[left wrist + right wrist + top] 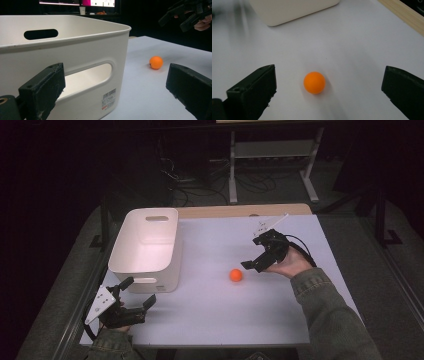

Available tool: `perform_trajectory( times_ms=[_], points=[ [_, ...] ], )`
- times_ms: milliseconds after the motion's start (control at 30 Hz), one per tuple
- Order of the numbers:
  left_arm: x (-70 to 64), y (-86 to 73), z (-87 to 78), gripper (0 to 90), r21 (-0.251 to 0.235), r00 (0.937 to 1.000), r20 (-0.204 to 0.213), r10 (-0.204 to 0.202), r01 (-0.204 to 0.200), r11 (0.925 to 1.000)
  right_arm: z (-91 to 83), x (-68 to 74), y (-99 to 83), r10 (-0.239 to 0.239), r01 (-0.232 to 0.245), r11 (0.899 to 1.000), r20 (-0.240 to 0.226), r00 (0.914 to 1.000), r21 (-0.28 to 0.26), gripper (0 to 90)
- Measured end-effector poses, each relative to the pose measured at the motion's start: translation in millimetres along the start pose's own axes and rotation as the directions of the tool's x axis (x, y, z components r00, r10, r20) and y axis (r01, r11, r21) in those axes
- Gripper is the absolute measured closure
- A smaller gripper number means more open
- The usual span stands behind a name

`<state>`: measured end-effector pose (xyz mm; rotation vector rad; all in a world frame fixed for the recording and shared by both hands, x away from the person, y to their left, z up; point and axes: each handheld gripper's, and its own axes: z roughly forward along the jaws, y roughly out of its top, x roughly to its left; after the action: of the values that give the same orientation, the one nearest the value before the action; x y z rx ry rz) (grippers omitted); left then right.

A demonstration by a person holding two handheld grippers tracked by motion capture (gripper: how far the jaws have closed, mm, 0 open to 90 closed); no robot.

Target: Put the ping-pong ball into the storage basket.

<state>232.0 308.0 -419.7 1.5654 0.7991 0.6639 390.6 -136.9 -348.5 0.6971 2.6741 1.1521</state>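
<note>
**Right gripper lined up on ball**

Right gripper (327, 92) spread wide, empty, straddling small orange round ball (314, 82) on table right of white plastic bin (145, 247). Descend centred, close gently; it'll likely roll. Left gripper (135, 295) released, idle by bin.

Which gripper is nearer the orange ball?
Right. The right gripper hangs open just beside the orange ball, which sits between its jaws in its own view. The left gripper is open too, farther off by the white bin.
</note>
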Motion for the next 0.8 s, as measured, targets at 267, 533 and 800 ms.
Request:
perform_trajectory(
  times_ms=[267, 533, 800],
  points=[
    [-0.2, 0.0, 0.2, 1.7, 0.000, 1.0000, 0.003, -0.001, 0.001, 1.0000, 9.4, -2.4, 1.4, 0.003, -0.003, 1.000, -0.020, 0.9998, 0.025, 0.0],
    [-0.3, 0.0, 0.2, 1.7, 0.000, 1.0000, 0.004, -0.001, 0.001, 1.0000, 15.8, -2.8, 4.3, -0.006, 0.008, 0.999, -0.035, 0.9994, 0.048, 0.0],
    [-0.3, 0.0, 0.1, 1.7, 0.000, 1.0000, 0.004, -0.001, 0.001, 1.0000, 23.7, -0.4, 9.8, -0.026, 0.030, 0.997, -0.056, 0.9981, 0.073, 0.0]
  ],
)
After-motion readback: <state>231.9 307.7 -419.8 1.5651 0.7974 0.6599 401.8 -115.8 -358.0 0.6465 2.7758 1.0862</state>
